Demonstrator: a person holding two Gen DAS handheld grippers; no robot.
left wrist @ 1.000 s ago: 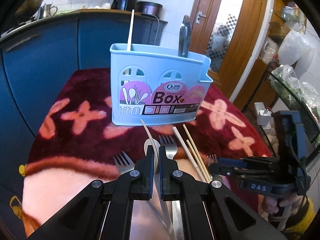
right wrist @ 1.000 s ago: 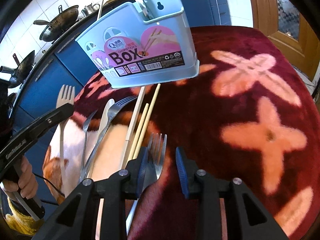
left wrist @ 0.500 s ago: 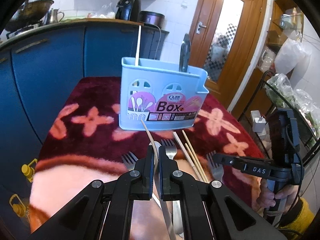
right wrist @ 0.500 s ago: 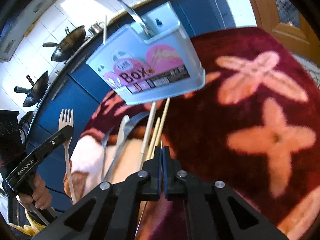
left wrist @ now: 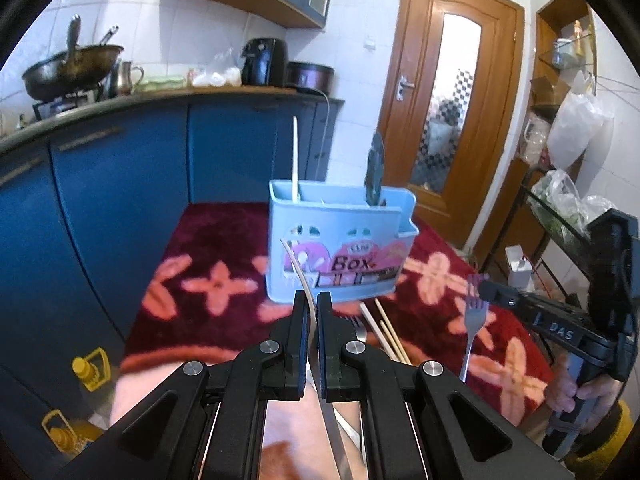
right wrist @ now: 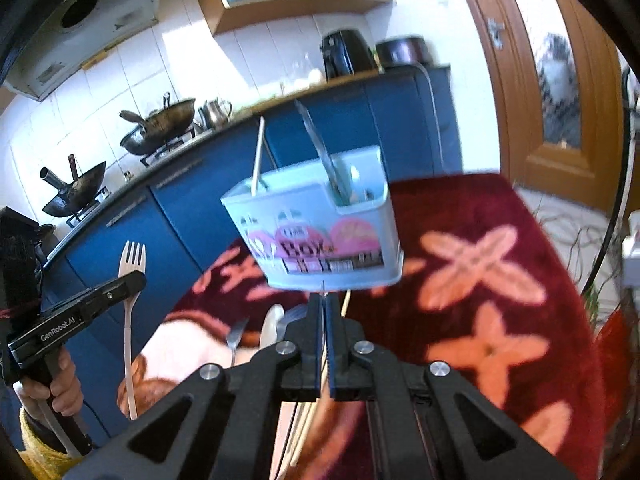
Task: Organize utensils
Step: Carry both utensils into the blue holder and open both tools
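A light blue utensil box (left wrist: 340, 244) stands on the red flowered cloth, with a chopstick and a knife upright in it; it also shows in the right wrist view (right wrist: 316, 232). My left gripper (left wrist: 312, 304) is shut on a fork (right wrist: 132, 304), held upright above the table. My right gripper (right wrist: 322, 304) is shut on another fork (left wrist: 474, 320), lifted off the table, tines up. Chopsticks (left wrist: 384, 332), a fork (right wrist: 234, 338) and a spoon (right wrist: 272, 326) lie on the cloth in front of the box.
The table's cloth (right wrist: 480, 264) ends at blue cabinets (left wrist: 120, 184) on the left. Yellow bottles (left wrist: 92, 368) stand on the floor left. A wooden door (left wrist: 452, 112) and a rack with bags (left wrist: 568, 208) are at the right.
Both grippers have risen away from the table, each with a fork. The right gripper closed on its fork and lifted it. The box now looks farther off.
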